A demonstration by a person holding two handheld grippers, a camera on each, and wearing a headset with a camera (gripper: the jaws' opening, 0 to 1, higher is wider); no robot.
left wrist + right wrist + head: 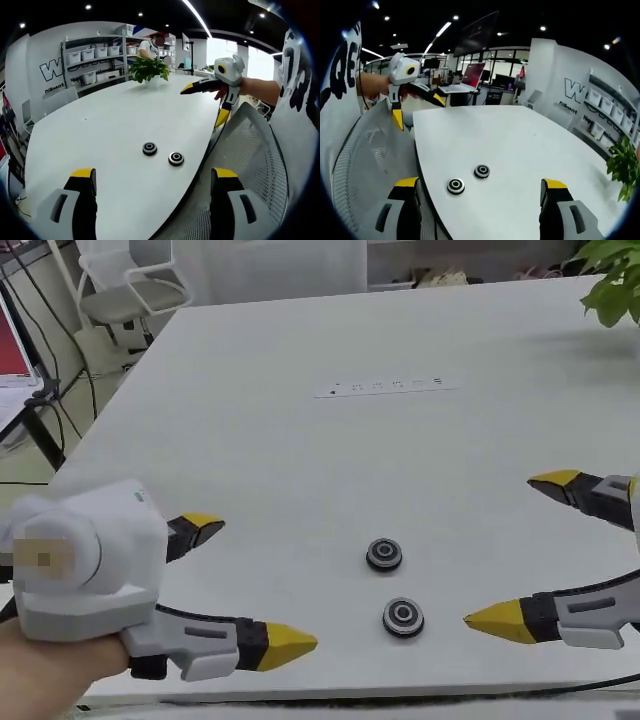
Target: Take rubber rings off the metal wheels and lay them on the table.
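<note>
White table [420, 450], plant [612, 280] at corner, wheels [384, 554] between left tongs [258, 585] and right tongs [507, 550], both spread

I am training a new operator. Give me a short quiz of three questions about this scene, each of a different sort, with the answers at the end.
1. True or false: the nearer wheel touches the farther wheel.
2. How many wheels lie on the table?
3. Choose one. The left tongs and the right tongs are:
A. both open, holding nothing
B. both shut on wheels
C. one open, one shut on a wheel

Key: 1 false, they lie apart; 2 two; 3 A.
</note>
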